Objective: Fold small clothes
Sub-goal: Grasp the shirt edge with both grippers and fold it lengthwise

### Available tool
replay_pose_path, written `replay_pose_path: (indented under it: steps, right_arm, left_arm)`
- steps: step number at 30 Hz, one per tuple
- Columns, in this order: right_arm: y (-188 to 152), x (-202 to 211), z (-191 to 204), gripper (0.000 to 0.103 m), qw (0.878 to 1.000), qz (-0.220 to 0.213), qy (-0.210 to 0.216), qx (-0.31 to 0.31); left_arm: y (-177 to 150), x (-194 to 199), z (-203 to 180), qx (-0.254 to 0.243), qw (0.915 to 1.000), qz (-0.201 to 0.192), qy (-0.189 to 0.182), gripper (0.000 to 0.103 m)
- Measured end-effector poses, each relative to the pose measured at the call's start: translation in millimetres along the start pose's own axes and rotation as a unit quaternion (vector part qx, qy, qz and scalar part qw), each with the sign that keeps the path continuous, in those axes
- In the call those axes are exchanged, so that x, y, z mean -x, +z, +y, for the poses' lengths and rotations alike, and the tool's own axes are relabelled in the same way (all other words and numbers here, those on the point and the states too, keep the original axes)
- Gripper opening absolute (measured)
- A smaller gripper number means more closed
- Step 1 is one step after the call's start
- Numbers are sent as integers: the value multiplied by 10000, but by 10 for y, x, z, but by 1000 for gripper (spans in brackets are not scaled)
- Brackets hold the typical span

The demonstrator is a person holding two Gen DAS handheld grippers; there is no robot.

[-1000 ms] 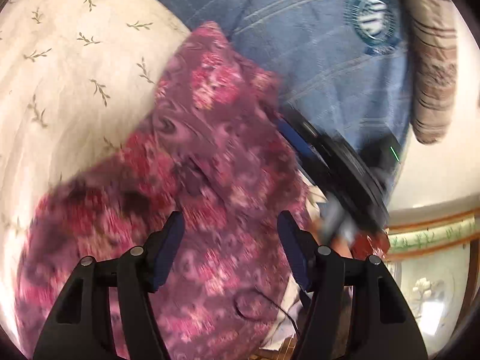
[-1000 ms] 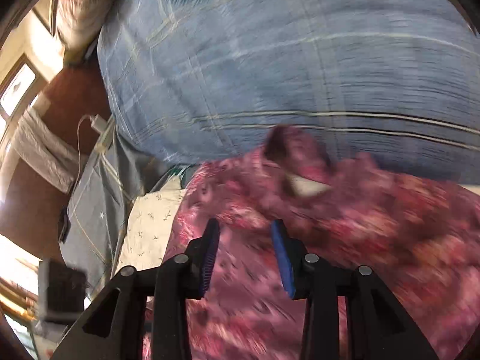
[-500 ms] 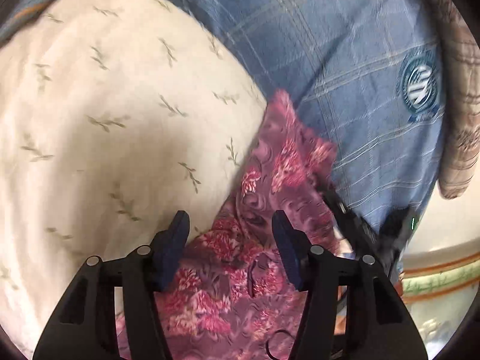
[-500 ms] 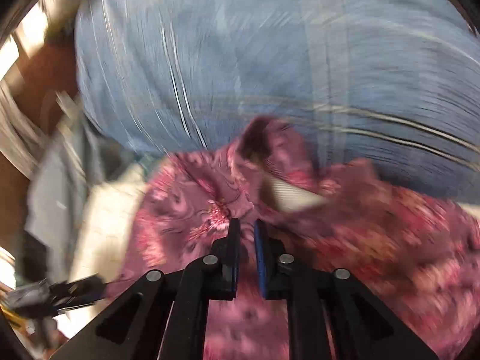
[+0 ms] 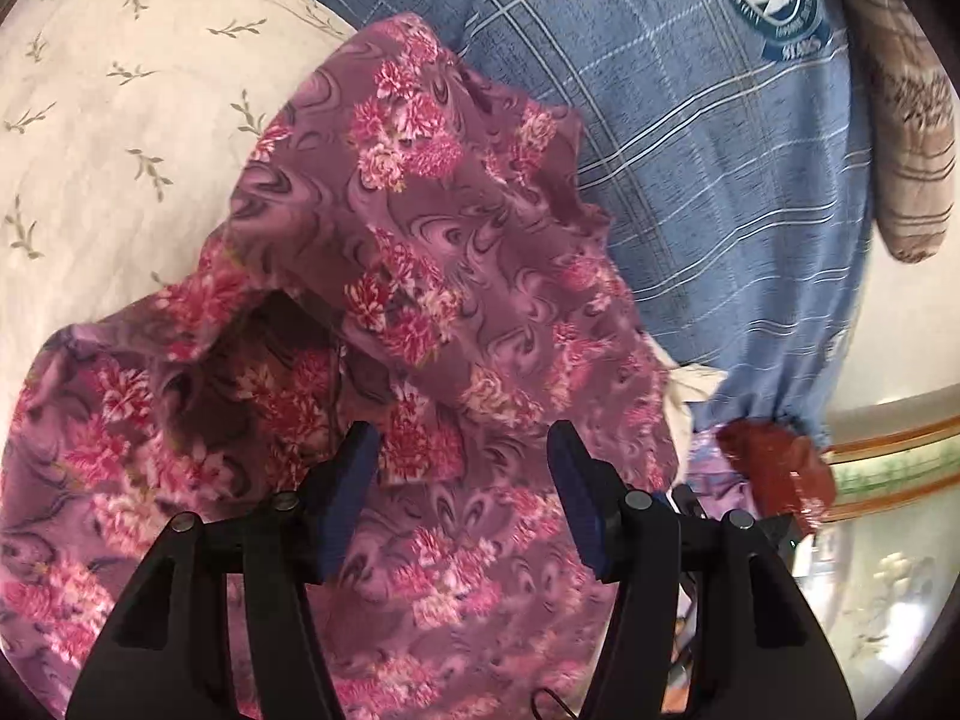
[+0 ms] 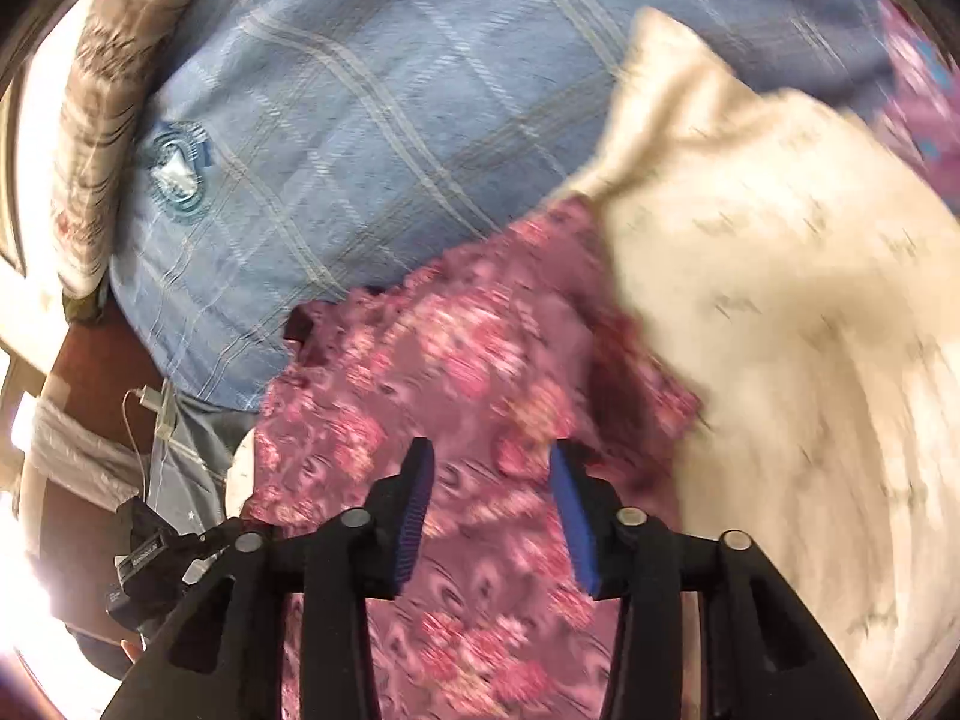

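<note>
The purple floral garment lies rumpled on the bed, cream pillow at ten o'clock. The left hand-held gripper hovers spread and opening over it, pinching nothing. The right hand-held gripper, opening, likely just released a fold; cloth lies loose between its fingers.

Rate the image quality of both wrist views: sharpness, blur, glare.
Left wrist view: sharp, the floral garment and the blue plaid cloth crisp, fisheye bending at the rim. Right wrist view: motion-smeared, the cream pillow streaked, white glare blown out at the lower left edge.
</note>
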State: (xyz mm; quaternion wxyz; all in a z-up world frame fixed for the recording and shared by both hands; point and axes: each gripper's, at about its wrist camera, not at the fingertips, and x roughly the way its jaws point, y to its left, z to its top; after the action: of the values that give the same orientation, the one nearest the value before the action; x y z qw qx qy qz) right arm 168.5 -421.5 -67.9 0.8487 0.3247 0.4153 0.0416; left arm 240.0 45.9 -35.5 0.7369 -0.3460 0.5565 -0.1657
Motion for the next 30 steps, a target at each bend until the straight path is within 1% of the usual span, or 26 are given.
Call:
replay_pose_path:
  steps: [1, 3, 4, 5, 6, 7, 8, 9, 10, 12, 13, 14, 16, 17, 18, 19, 20, 21, 23, 24, 25, 26, 28, 29, 30]
  right_arm:
    - [7, 3, -58, 43, 10000, -10, 48, -76]
    - [-4, -57, -145, 43, 9994, -28, 174, -293]
    - [18, -112, -188, 43, 9988, -22, 224, -428]
    - [29, -149, -208, 43, 9983, 17, 183, -549]
    - [23, -182, -221, 43, 9973, 45, 221, -703]
    - [16, -184, -196, 43, 9964, 20, 307, -793]
    - [-8, -168, -167, 43, 9956, -55, 442, -821]
    - [-34, -134, -149, 43, 9952, -138, 568, -785]
    - [-75, -91, -134, 44, 9952, -234, 581, -749]
    - [-121, -124, -148, 57, 9942, -172, 620, -866]
    - [-126, -198, -172, 57, 9936, -49, 596, -958]
    - [-124, -265, -198, 57, 9934, 23, 481, -1041]
    - [-70, -318, -219, 22, 9937, -159, 339, -1057]
    - [-12, -309, -206, 7, 9952, -296, 172, -919]
    - [15, -284, -215, 7, 9949, -380, 84, -929]
    - [7, -234, -254, 7, 9925, -401, 248, -1126]
    - [-19, -192, -272, 11, 9910, -368, 425, -1214]
    - [-50, -125, -269, 12, 9910, -361, 444, -1209]
    - [-155, 109, -248, 12, 9931, -494, 282, -1025]
    - [-230, 252, -257, 12, 9938, -549, 215, -941]
    - [-286, 378, -288, 12, 9938, -582, 178, -926]
    - [-351, 470, -316, 13, 9937, -588, 174, -935]
    - [-538, 652, -393, 16, 9930, -561, 216, -1019]
    - [-629, 723, -424, 20, 9928, -543, 254, -1036]
    - [-721, 789, -445, 27, 9931, -502, 278, -1020]
  left_arm:
    - [54, -22, -6, -6, 9998, -114, 147, 58]
    - [195, 15, 35, -9, 9972, -514, 552, 58]
    - [254, 36, 80, 2, 9953, -637, 735, 58]
    - [335, 34, 121, 6, 9930, -722, 931, 57]
    - [398, 15, 162, -13, 9913, -738, 1090, 55]
    - [440, -1, 201, -36, 9899, -749, 1201, 43]
    - [473, -4, 225, -114, 9881, -784, 1319, 38]
    - [498, -4, 243, -201, 9862, -816, 1425, 30]
    - [511, 2, 264, -218, 9856, -808, 1468, 26]
    - [522, 5, 285, -166, 9865, -814, 1411, 26]
    - [521, -1, 286, -161, 9865, -820, 1408, 26]
    - [524, -9, 279, -173, 9862, -830, 1421, 26]
    - [514, -10, 260, -301, 9845, -778, 1546, 23]
    - [490, 12, 248, -325, 9844, -722, 1573, 23]
    - [458, 62, 250, -311, 9860, -625, 1514, 23]
    - [423, 112, 256, -316, 9873, -558, 1453, 23]
    - [376, 176, 260, -362, 9885, -513, 1375, 23]
    - [319, 261, 259, -464, 9892, -482, 1305, 23]
    - [157, 461, 250, -808, 9886, -388, 1212, 26]
    - [98, 470, 215, -923, 9880, -326, 1198, 35]
    - [19, 552, 233, -1052, 9871, -219, 1187, 47]
    - [-46, 619, 261, -1116, 9864, -147, 1195, 50]
    - [-173, 802, 364, -1128, 9860, -115, 1220, 50]
    - [-237, 872, 437, -1082, 9863, -94, 1240, 51]
    - [-301, 927, 488, -1047, 9867, -45, 1239, 54]
